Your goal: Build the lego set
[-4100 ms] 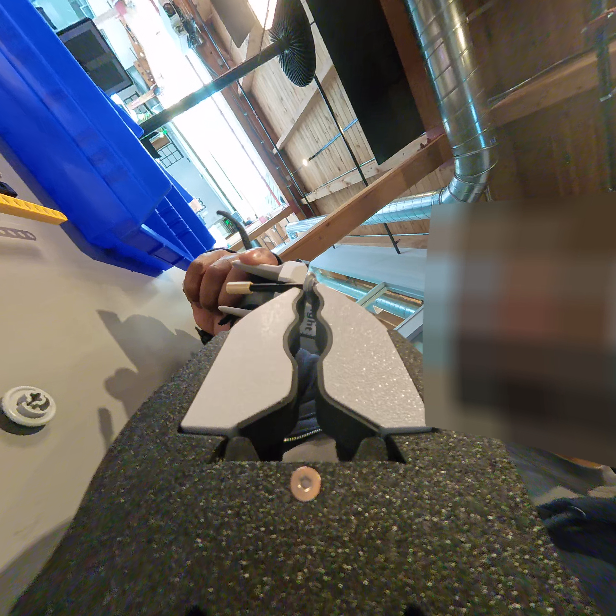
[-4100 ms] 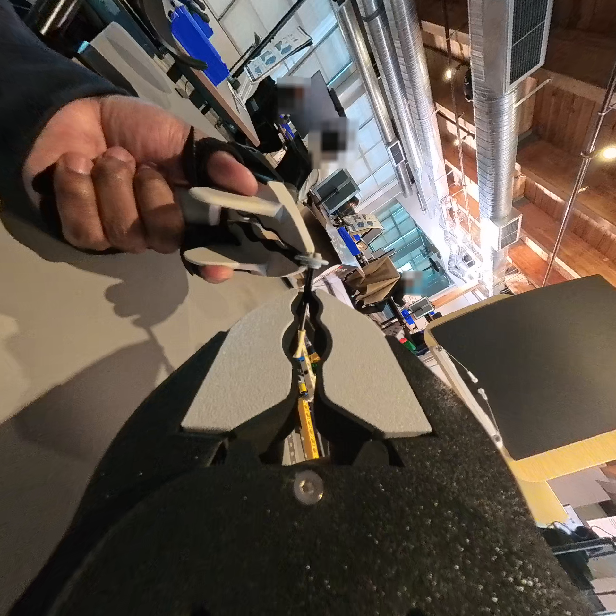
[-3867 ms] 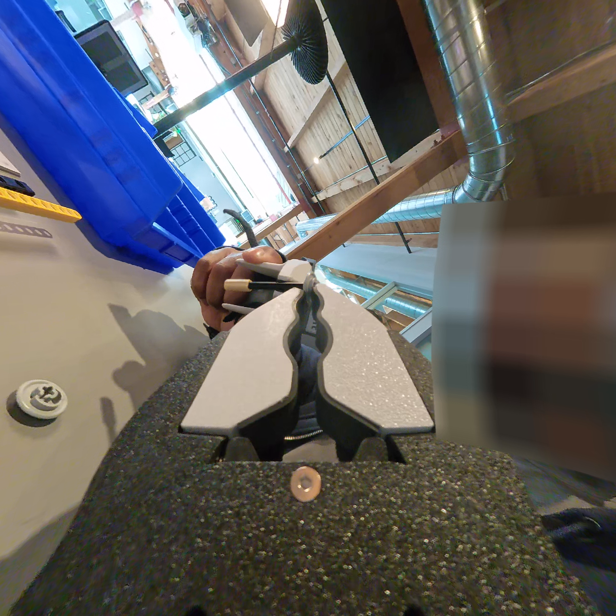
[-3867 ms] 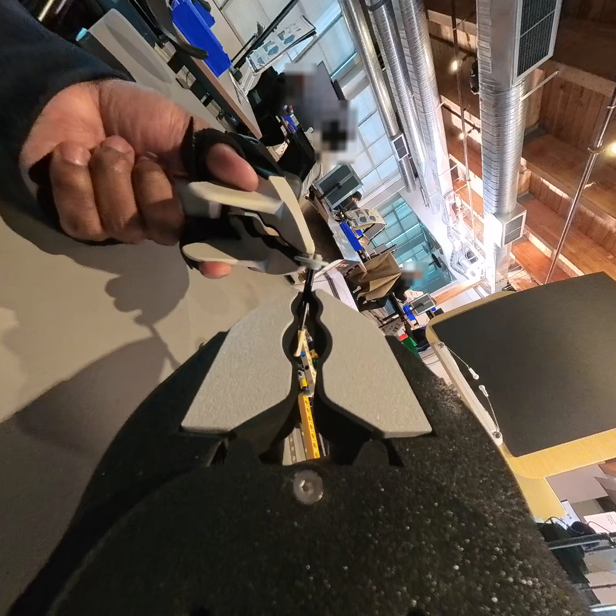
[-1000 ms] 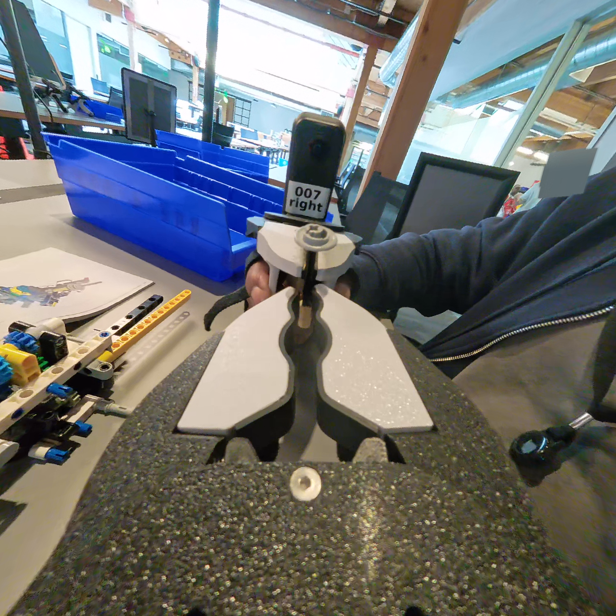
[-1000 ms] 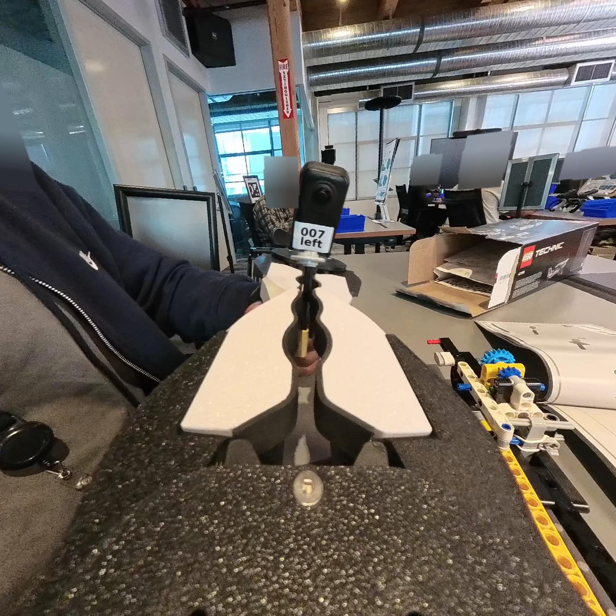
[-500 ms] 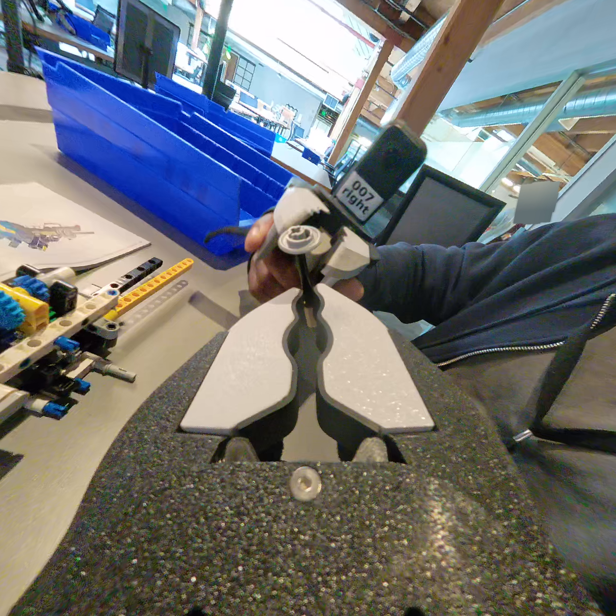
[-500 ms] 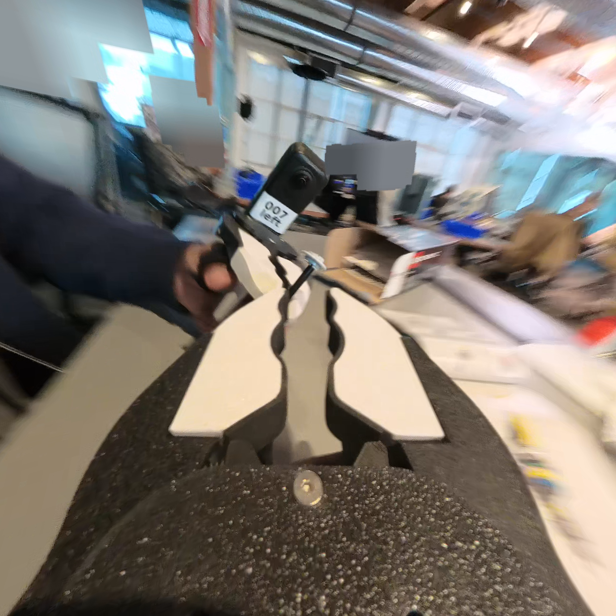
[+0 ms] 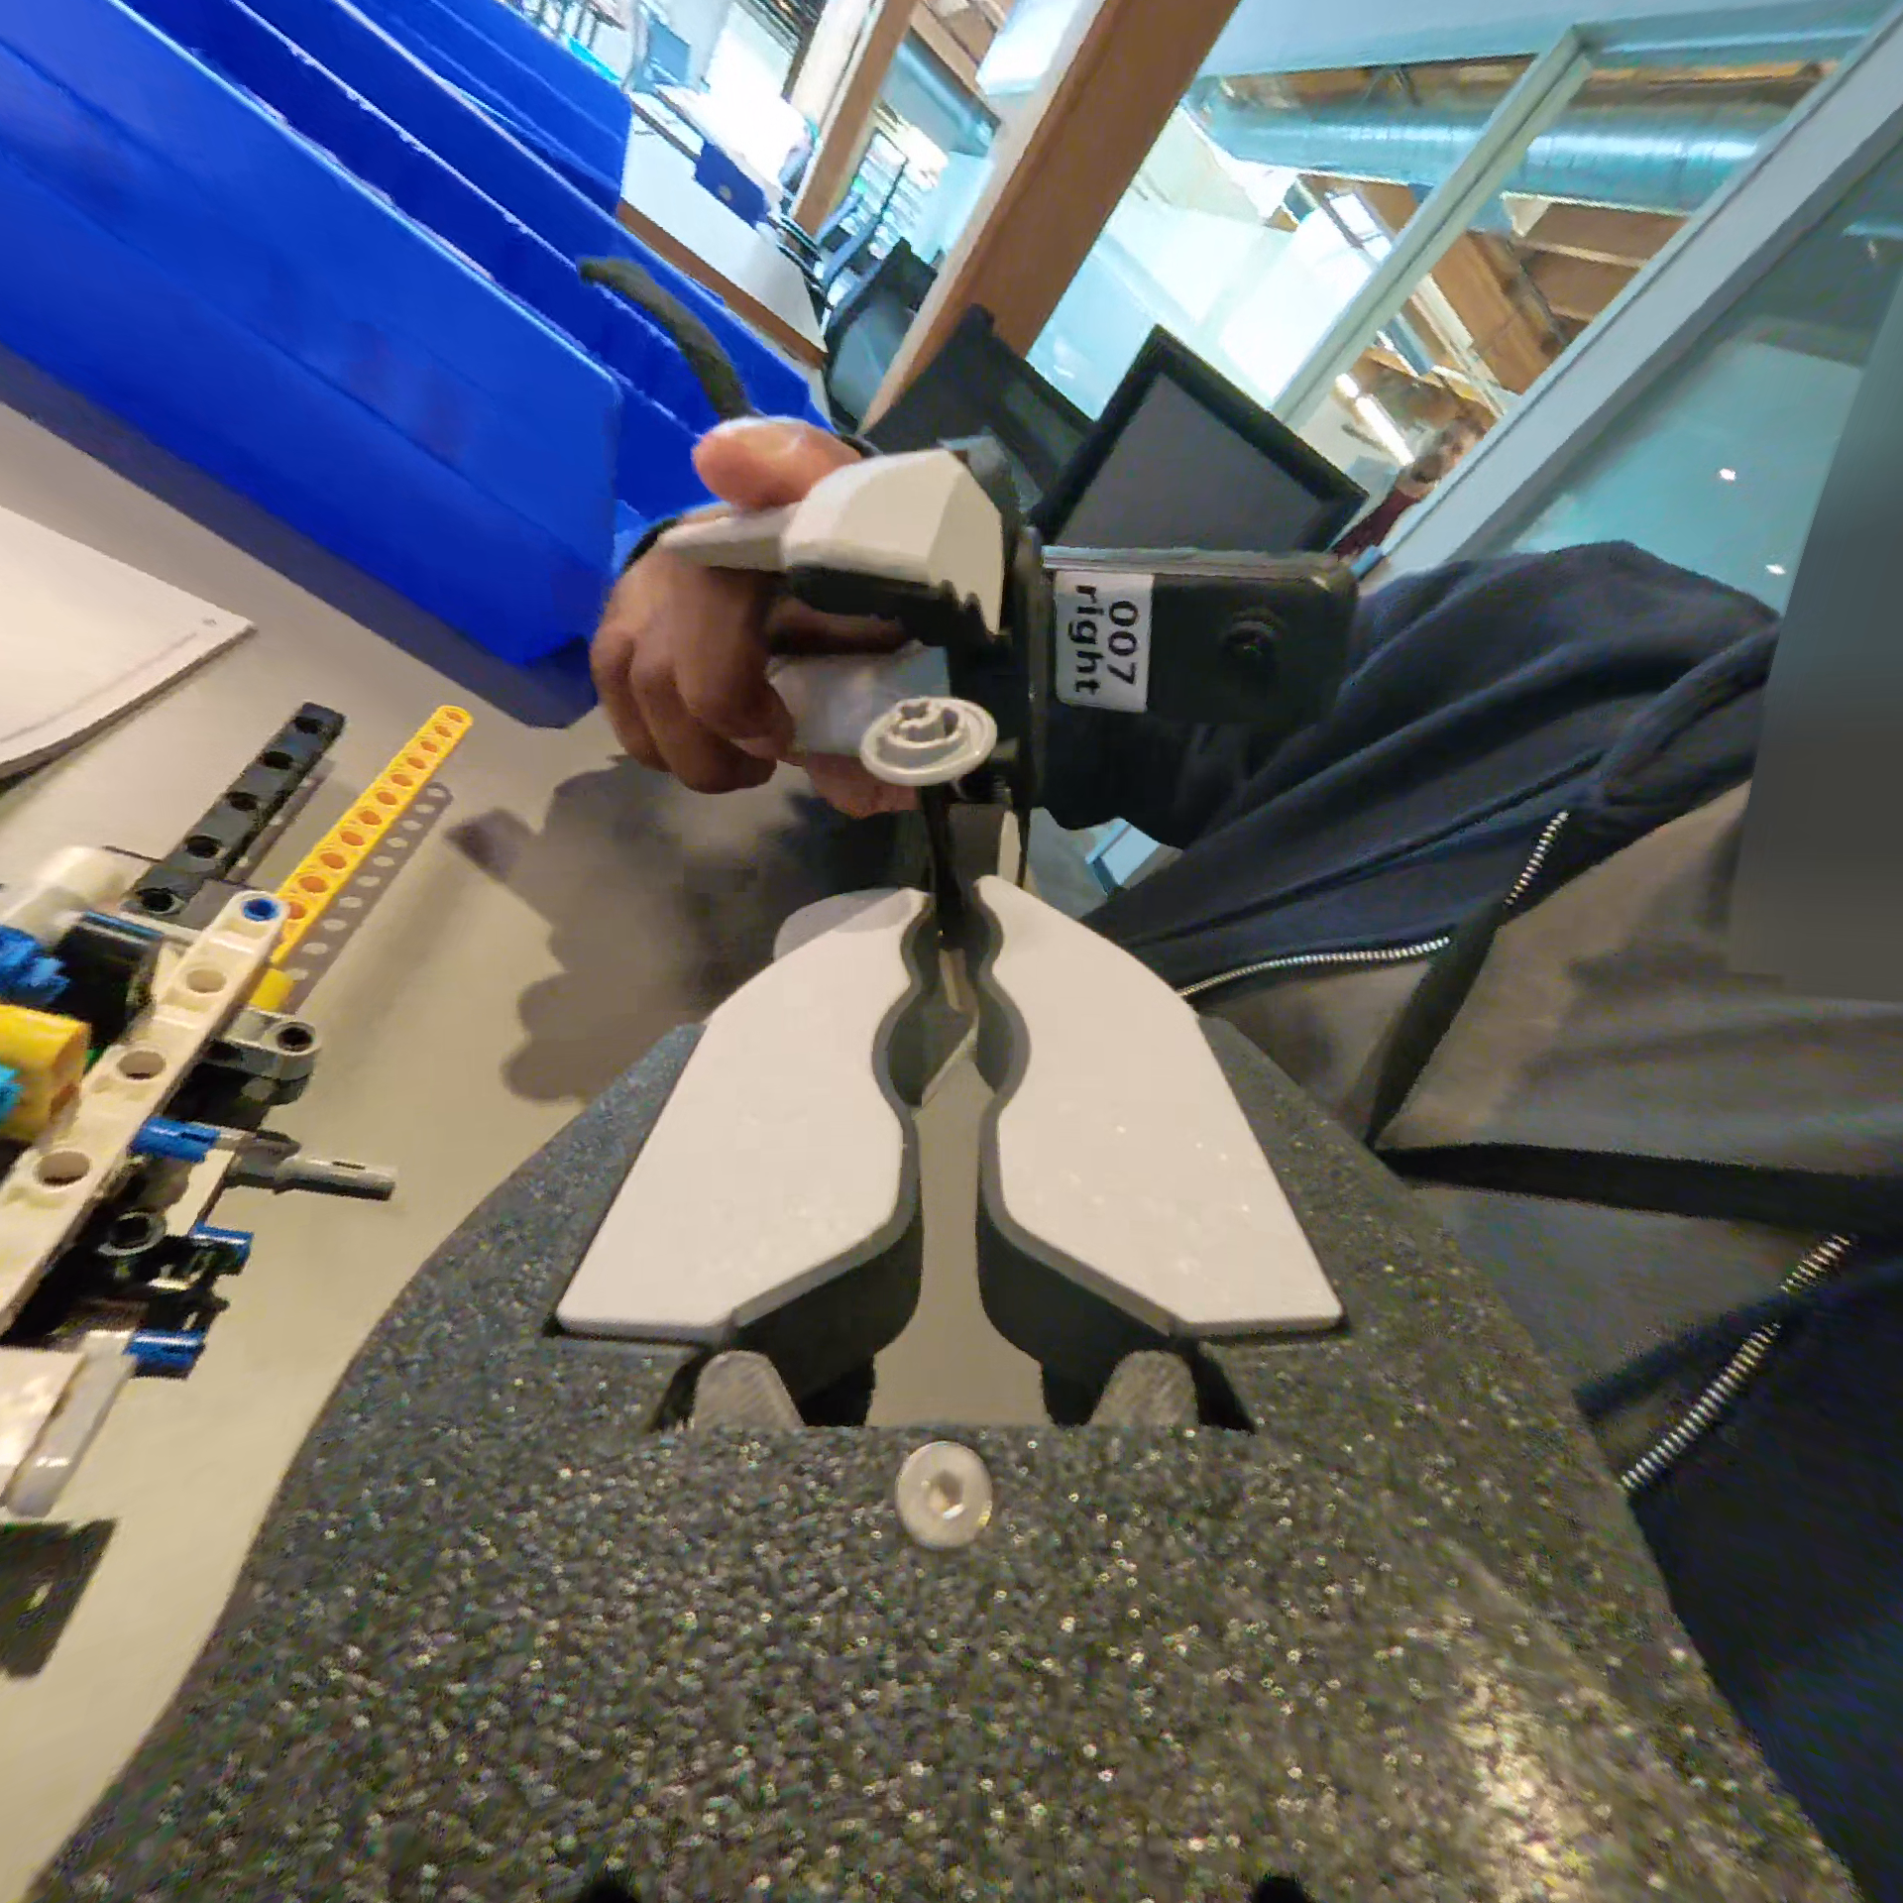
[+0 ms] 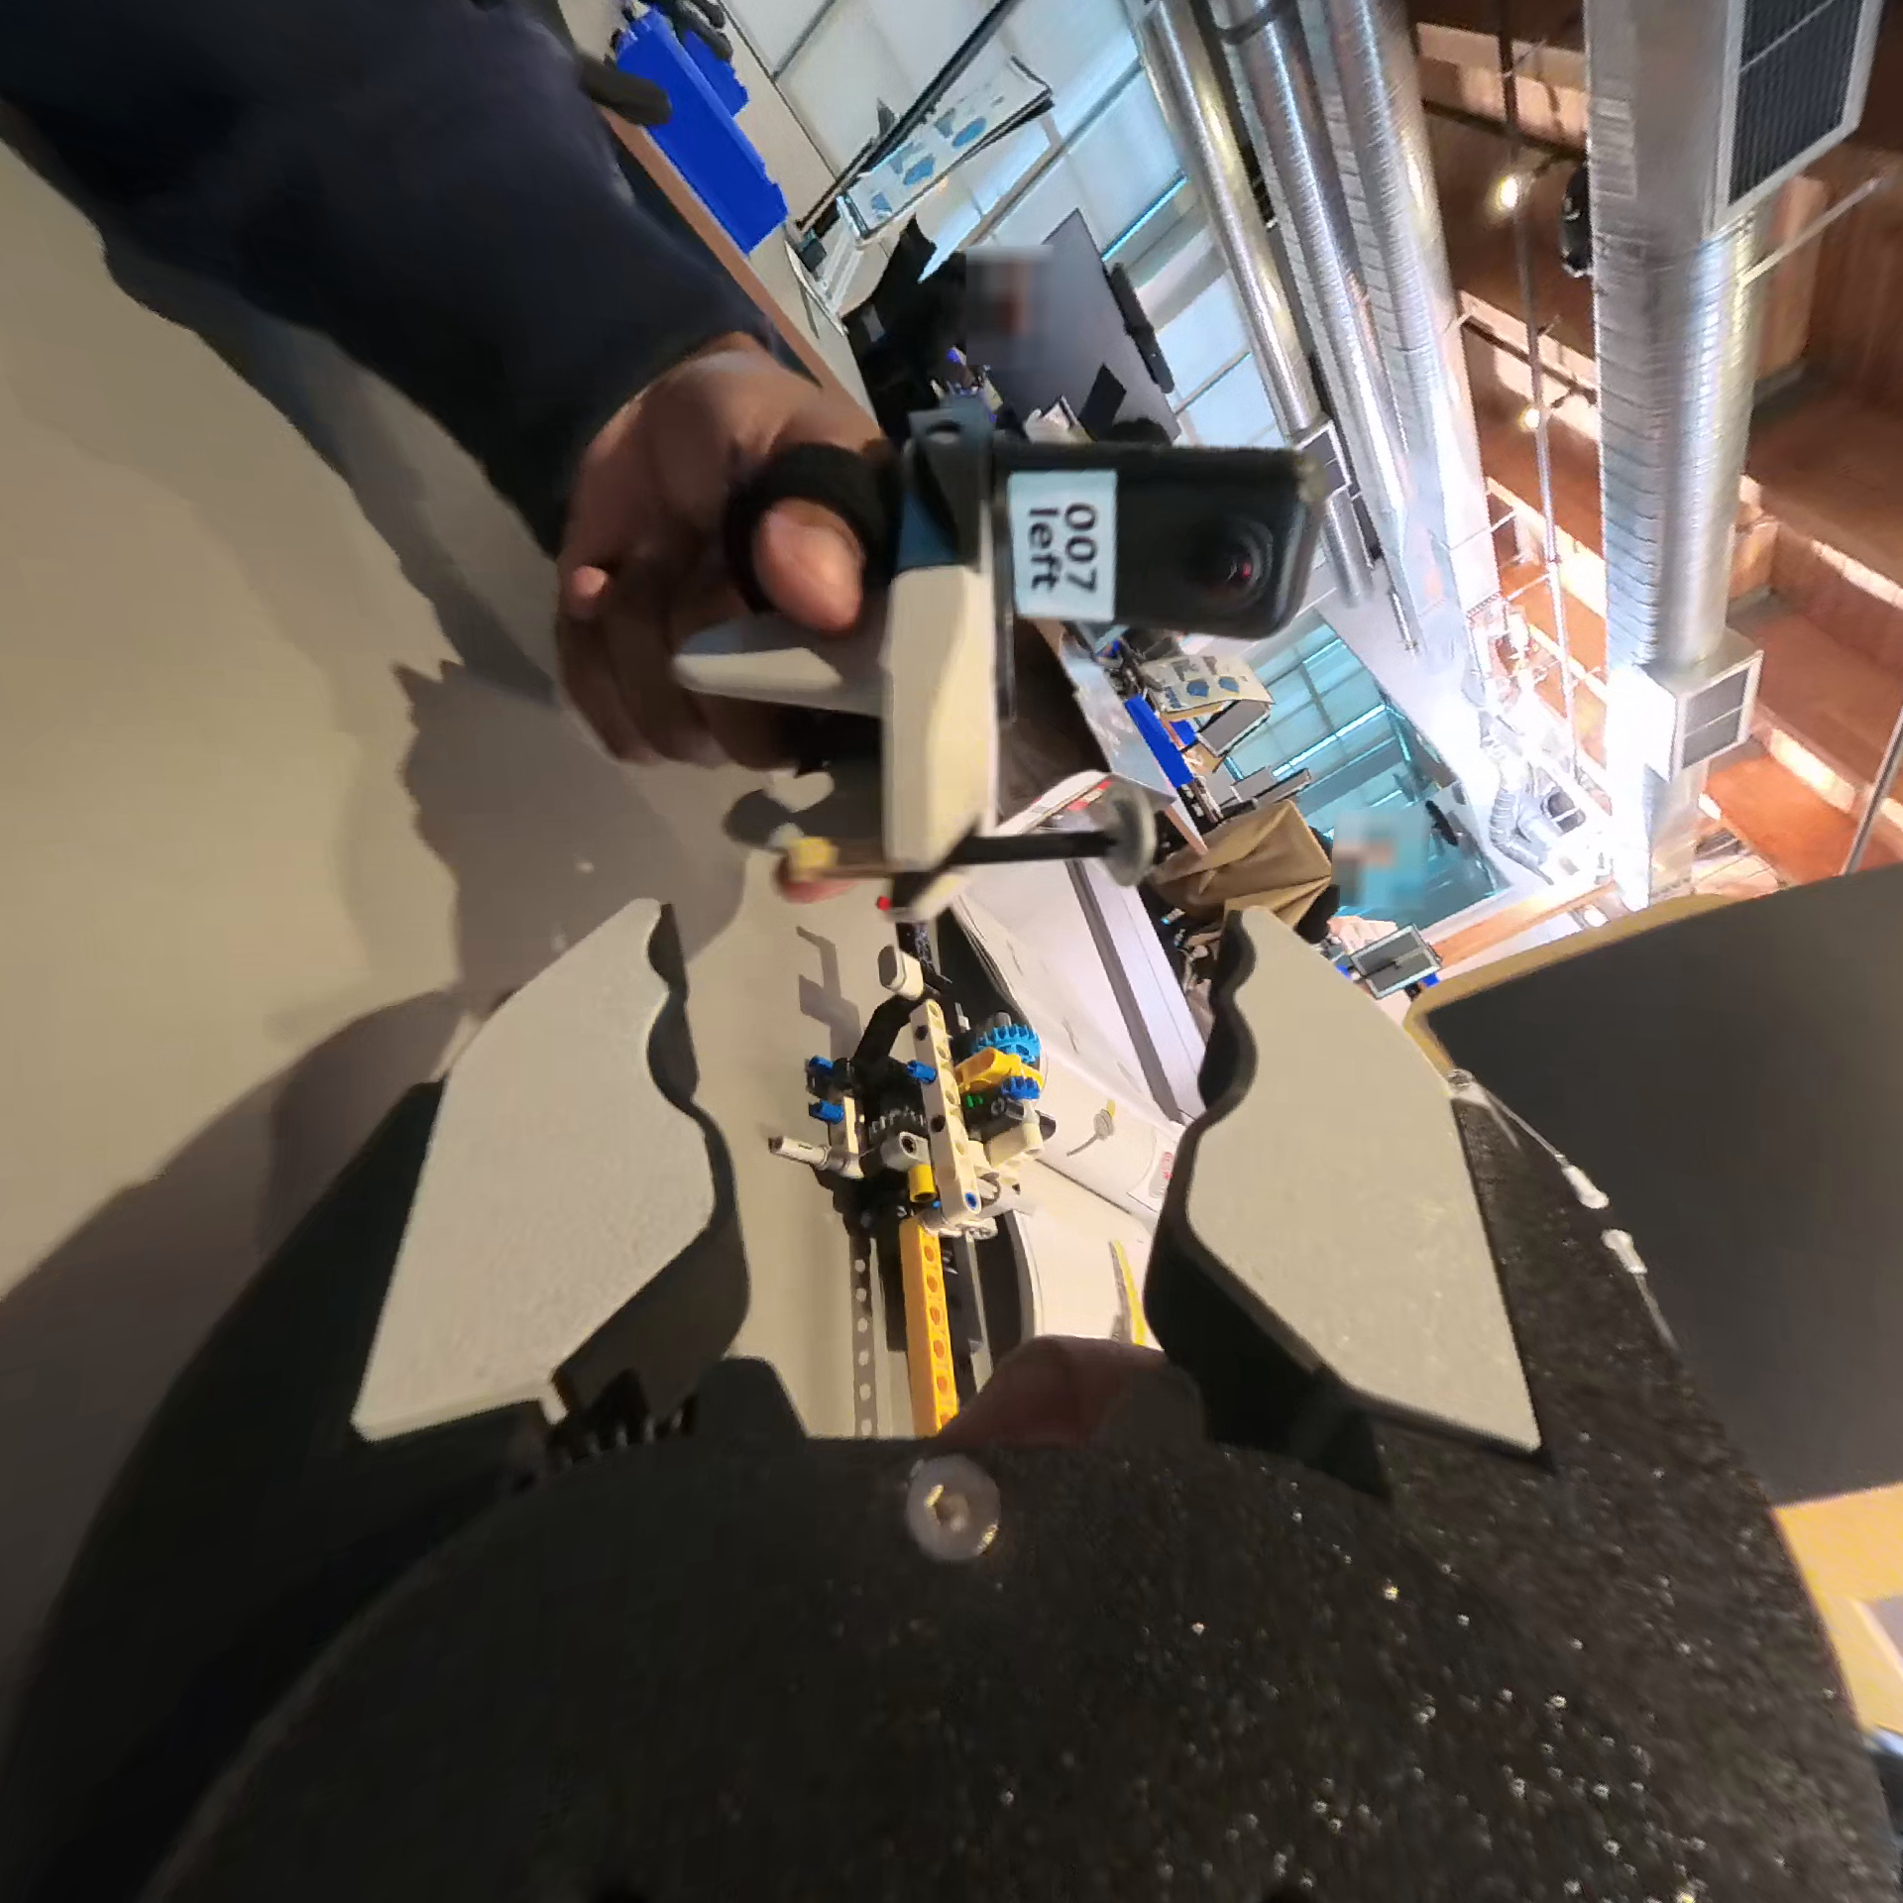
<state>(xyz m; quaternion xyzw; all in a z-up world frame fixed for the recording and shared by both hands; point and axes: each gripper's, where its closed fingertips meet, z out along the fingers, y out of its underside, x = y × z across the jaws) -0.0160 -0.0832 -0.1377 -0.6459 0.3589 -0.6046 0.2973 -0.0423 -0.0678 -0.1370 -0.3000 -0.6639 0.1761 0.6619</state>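
Observation:
My left gripper (image 9: 953, 906) is shut on a thin black axle (image 9: 939, 844) with a grey disc (image 9: 930, 739) on its far end and a tan piece at the near end. It holds the axle in the air. The right wrist view shows this gripper (image 10: 932, 865) with the axle (image 10: 1030, 846) lying sideways. My right gripper (image 10: 942, 927) is open wide and empty, apart from the axle. It also shows just behind the disc in the left wrist view (image 9: 875, 618). The part-built lego assembly (image 10: 927, 1122) lies on the grey table (image 10: 257, 721), and at the left in the left wrist view (image 9: 134, 1061).
A yellow beam (image 9: 371, 834) and a black beam (image 9: 247, 814) lie by the assembly. Blue bins (image 9: 309, 309) stand behind them. An instruction booklet (image 9: 82, 638) lies at the far left. The person's dark jacket (image 9: 1545, 824) fills the right side. Both grippers' tips are close together, under 4 cm apart.
My right gripper has opened wide and let go of the axle, which stays in my left gripper. Both grippers have rolled and tilted, and the right one has drawn back.

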